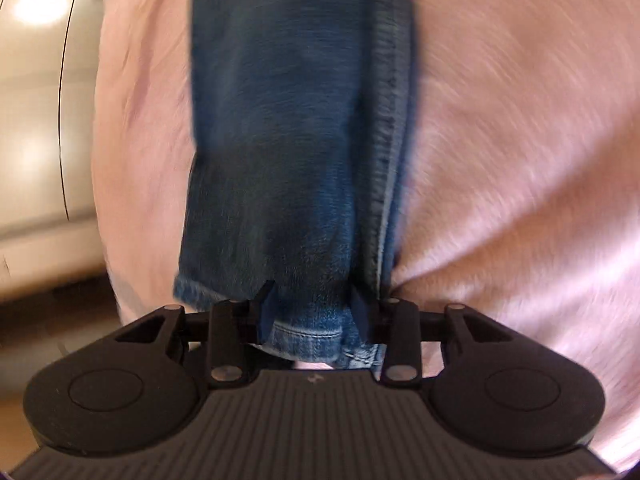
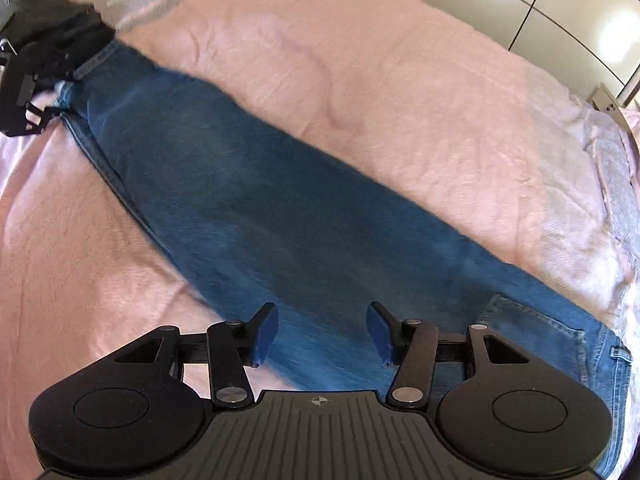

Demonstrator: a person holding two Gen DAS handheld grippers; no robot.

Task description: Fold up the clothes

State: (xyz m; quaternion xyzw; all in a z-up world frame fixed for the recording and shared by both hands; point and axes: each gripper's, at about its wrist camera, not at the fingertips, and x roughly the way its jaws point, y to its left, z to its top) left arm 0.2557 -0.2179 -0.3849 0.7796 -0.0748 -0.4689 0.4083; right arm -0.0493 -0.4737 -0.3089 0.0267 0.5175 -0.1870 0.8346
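Blue jeans (image 2: 248, 200) lie stretched in a long strip across a pink blanket (image 2: 400, 92), legs folded together. In the left wrist view the leg hems (image 1: 312, 332) sit between the fingers of my left gripper (image 1: 314, 312), which stands wide around the cuff; I cannot tell whether it presses the cloth. That gripper also shows at the far upper left of the right wrist view (image 2: 36, 80), at the hem end. My right gripper (image 2: 322, 330) is open and empty, hovering over the thigh part near the back pocket (image 2: 532, 332).
The pink blanket (image 1: 520, 160) covers a bed. Pale glossy wardrobe doors (image 2: 560, 8) stand behind the bed, and a pale cabinet (image 1: 36, 120) sits off its left edge. The floor (image 1: 24, 360) shows beside the bed.
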